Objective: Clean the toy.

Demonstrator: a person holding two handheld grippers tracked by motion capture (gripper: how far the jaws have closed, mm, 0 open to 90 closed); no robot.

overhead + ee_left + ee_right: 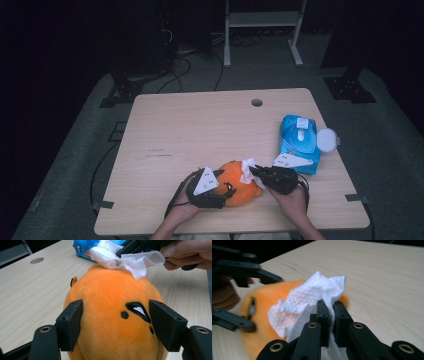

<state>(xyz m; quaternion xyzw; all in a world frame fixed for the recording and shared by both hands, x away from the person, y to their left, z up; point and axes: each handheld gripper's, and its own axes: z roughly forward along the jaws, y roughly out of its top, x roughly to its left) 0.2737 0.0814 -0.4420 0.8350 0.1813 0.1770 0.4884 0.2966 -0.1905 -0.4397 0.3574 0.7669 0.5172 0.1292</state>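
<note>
1. left gripper: at about 6 o'clock on the table, hand behind it, jaws pointing toward 3 o'clock and pressed on both flanks of the orange plush.
2. right gripper: pointing toward 9 o'clock, jaws clamped on the white tissue.

Plush toy runs off the bottom edge in the left gripper view, w/ its flanks hidden behind the black pads. In the right gripper view it's blurred, partly covered by the white wipe, whose lower end is cut off at the bottom. Print on the blue wipe pack is too small to read in the high view.
</note>
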